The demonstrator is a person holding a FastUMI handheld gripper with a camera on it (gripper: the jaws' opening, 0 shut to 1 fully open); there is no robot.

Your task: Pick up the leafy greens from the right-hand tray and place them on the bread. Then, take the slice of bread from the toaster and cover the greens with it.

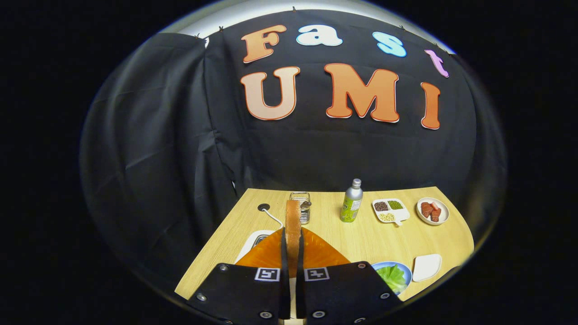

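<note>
A: What are the orange, wedge-shaped rubbery fingers of the gripper at?

B: They are pressed together on a thin, golden-brown slice of bread, held on edge. Both pads squeeze its flat faces, and its crusty rim stands up at twelve o'clock from the fingertips.

A: And the toaster?

B: A small wire-and-metal toaster rack stands just beyond the slice, at twelve o'clock on the pale wood-grain table. Whether slice and rack touch, I cannot tell.

A: Where are the greens?

B: A crinkled, bright green lettuce leaf lies on a round light-blue plate at four o'clock from the fingers, just beside the right one. A white, rounded-square tray sits next to it, farther right.

A: Anything else?

B: A slim silver bottle with a green label is at one o'clock. Past it, at two o'clock, stand a white divided dish of dark, green and pale grains and a round cream plate of reddish-brown chunks. At ten o'clock a white cable curves from a black round grommet.
</note>
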